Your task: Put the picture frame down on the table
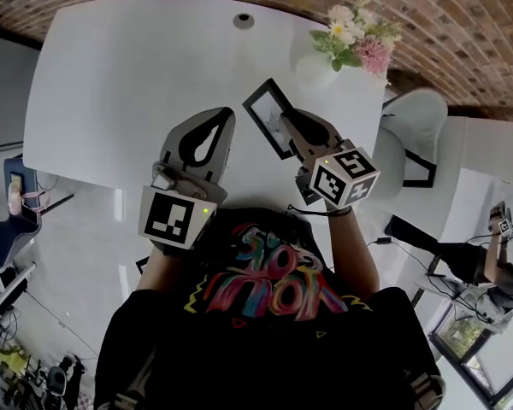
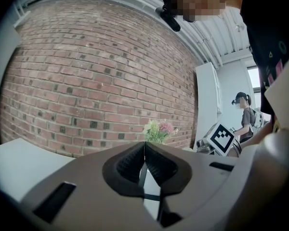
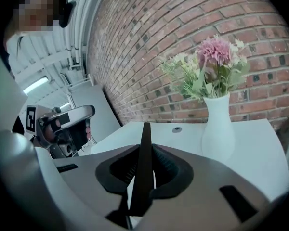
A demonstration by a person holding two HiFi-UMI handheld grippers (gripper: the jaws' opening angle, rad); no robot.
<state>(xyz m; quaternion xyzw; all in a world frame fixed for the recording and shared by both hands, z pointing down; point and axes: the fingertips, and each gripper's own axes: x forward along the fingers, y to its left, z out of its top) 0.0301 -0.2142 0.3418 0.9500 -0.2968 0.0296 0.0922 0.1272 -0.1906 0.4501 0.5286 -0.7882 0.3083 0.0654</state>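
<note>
A black picture frame [image 1: 268, 114] with a white inside is held tilted over the near right part of the white table [image 1: 137, 84]. My right gripper [image 1: 291, 120] is shut on its near edge. The right gripper view shows the frame [image 3: 145, 134] edge-on, standing up between the closed jaws of that gripper [image 3: 145, 153]. I cannot tell whether the frame touches the tabletop. To the left of the frame my left gripper [image 1: 229, 114] hovers over the table, jaws shut and nothing in them; its tips [image 2: 144, 146] meet in the left gripper view.
A white vase [image 1: 315, 68] of pink and white flowers [image 1: 359, 37] stands at the table's far right, just beyond the frame; the vase [image 3: 217, 129] looms close in the right gripper view. A round cable hole [image 1: 244, 20] marks the far edge. A grey chair [image 1: 419, 126] stands right of the table.
</note>
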